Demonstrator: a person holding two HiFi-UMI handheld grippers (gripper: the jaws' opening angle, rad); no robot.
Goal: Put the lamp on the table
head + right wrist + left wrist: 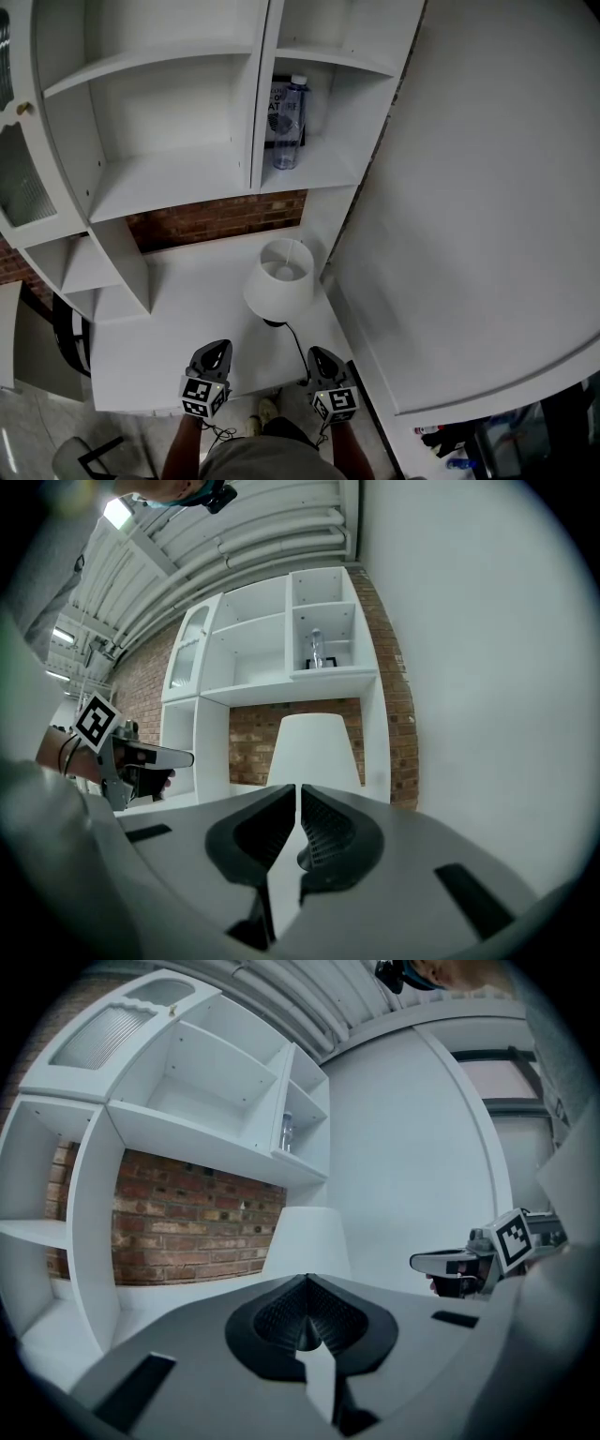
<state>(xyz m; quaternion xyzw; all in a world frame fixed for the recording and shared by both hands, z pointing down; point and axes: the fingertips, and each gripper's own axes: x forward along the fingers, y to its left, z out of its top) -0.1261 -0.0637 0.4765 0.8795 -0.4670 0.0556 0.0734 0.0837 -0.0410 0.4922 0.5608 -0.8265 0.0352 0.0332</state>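
Grippers closest, low at the front edge of the worktop (159,328): left gripper (217,347) and right gripper (319,354) side by side, nothing carried. Just beyond them, lamp (279,279) upright on the worktop, toward the back right corner and near the right edge. Dark cord (298,342) trailing from its base to the front edge, beside the right gripper. Higher up, shelves (169,178) with a bottle (289,122).

Left gripper view: fingers (277,1316) pressed together, nothing between. Lamp (305,1241) straight ahead and apart from the tips, brick behind it. Right gripper (441,1262) off to one side.

Right gripper view: fingers (258,832) all but touching, only a thin slit, empty. Lamp (314,747) dead ahead, clear of the tips. Left gripper (169,757) off to the side.

Judging from that: placing step apparently complete, with lamp standing free on the worktop and neither gripper on it. Little left to do beyond confirming a steady stand and a slack cord. For any re-grip, fingers to be opened wide first, then closed on the stem under the shade, not on the shade itself.
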